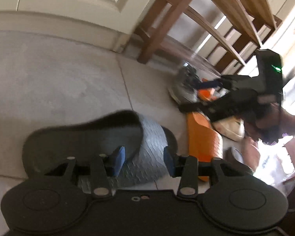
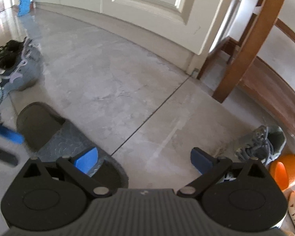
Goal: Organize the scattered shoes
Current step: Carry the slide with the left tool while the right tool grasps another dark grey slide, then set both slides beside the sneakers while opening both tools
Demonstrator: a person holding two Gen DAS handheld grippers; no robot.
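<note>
Grey slide sandal lies on the floor, its strap between the left tongs' parted pads, unclamped; right tongs gape over bare tile; sneakers and orange clogs lie scattered, so most sorting remains.

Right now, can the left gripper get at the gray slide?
Probably yes. The left gripper is open and its fingers straddle the strap of the gray slide, with nothing between them. The orange shoe lies off to one side, apart.
</note>
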